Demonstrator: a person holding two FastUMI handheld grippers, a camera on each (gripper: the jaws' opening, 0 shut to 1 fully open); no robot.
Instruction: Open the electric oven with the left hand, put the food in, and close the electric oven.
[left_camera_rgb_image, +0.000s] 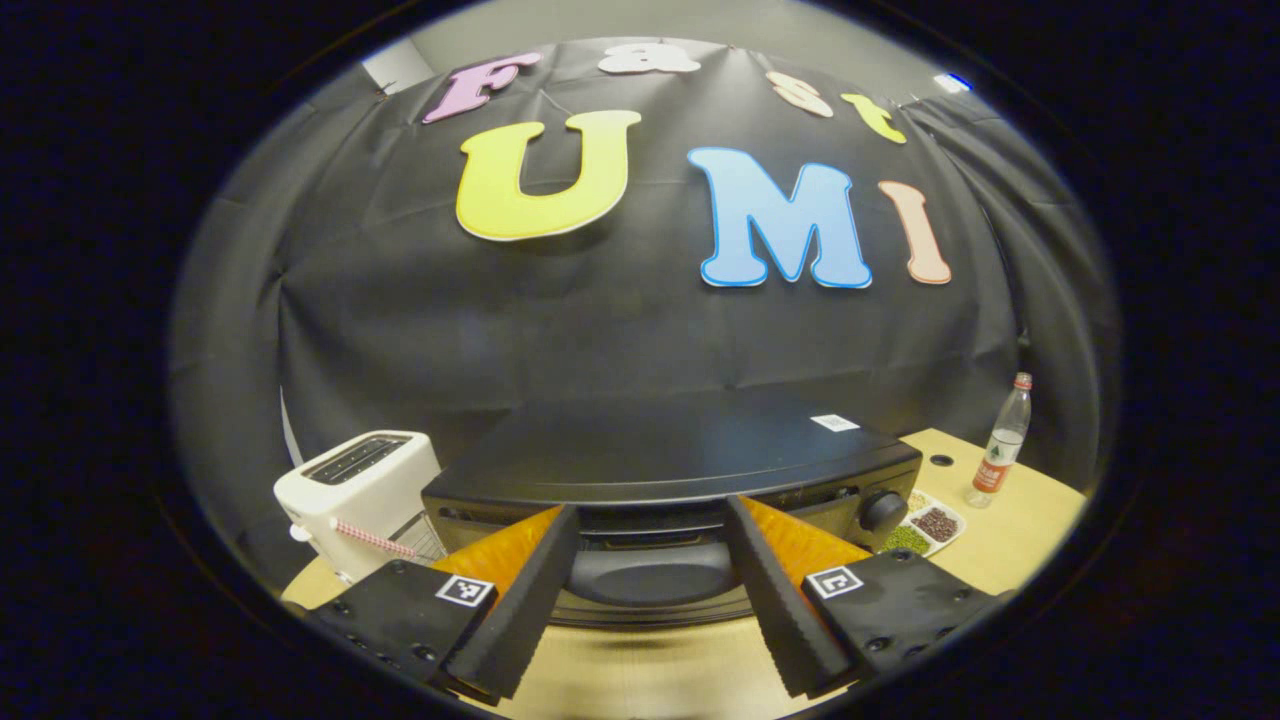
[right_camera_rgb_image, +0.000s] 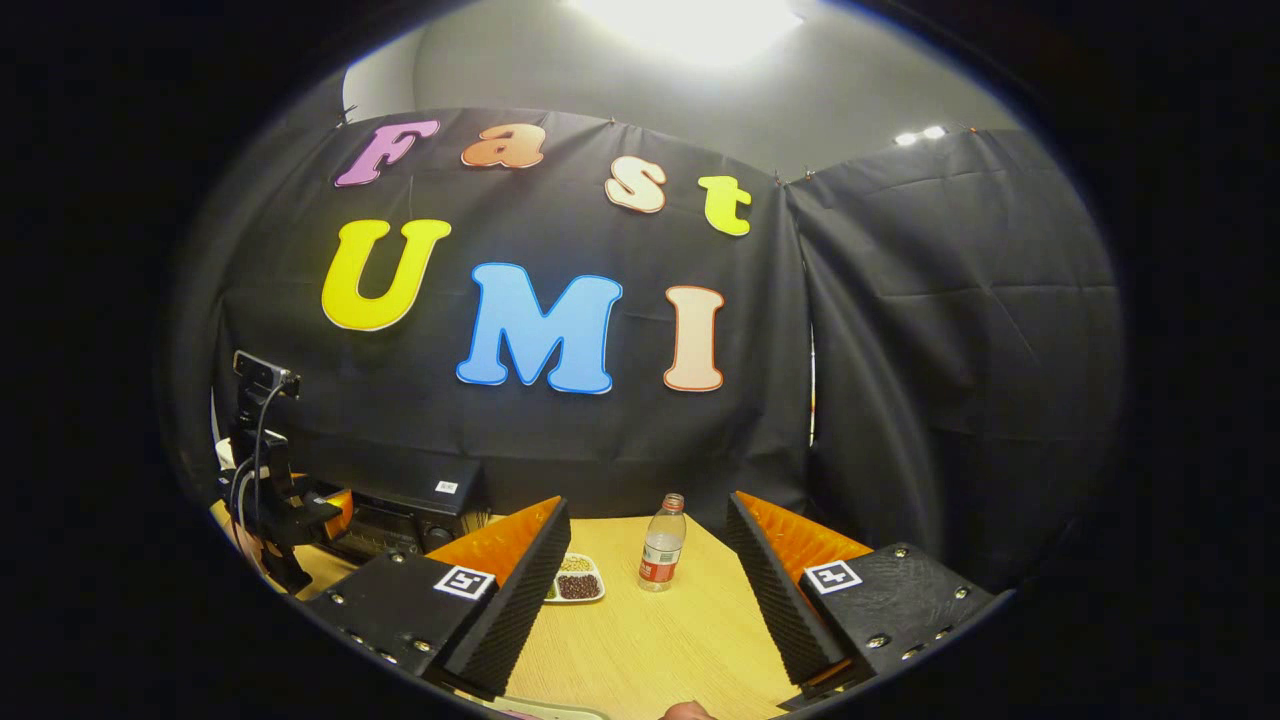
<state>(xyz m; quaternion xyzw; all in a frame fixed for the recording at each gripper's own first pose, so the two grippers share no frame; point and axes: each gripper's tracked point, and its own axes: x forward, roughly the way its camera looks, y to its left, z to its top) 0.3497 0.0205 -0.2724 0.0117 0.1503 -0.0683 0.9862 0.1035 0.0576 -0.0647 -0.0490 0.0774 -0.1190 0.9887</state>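
Note:
The black electric oven (left_camera_rgb_image: 670, 460) stands right in front of my left gripper (left_camera_rgb_image: 650, 512), its door looking shut. The gripper is open, and the door's wide dark handle (left_camera_rgb_image: 650, 575) lies between its two fingers, with a gap on each side. A knob (left_camera_rgb_image: 884, 510) sits on the oven's right front. In the right gripper view the oven (right_camera_rgb_image: 410, 515) is far off to the left, with the left gripper (right_camera_rgb_image: 270, 490) and its camera in front of it. My right gripper (right_camera_rgb_image: 645, 508) hangs open over the wooden table (right_camera_rgb_image: 650, 640), holding nothing.
A white toaster (left_camera_rgb_image: 355, 485) stands left of the oven. To the oven's right are a small white dish of beans (left_camera_rgb_image: 925, 527) (right_camera_rgb_image: 575, 580) and a clear bottle with a red label (left_camera_rgb_image: 1000, 455) (right_camera_rgb_image: 662, 545). A pale rim (right_camera_rgb_image: 545, 710) shows at the bottom edge.

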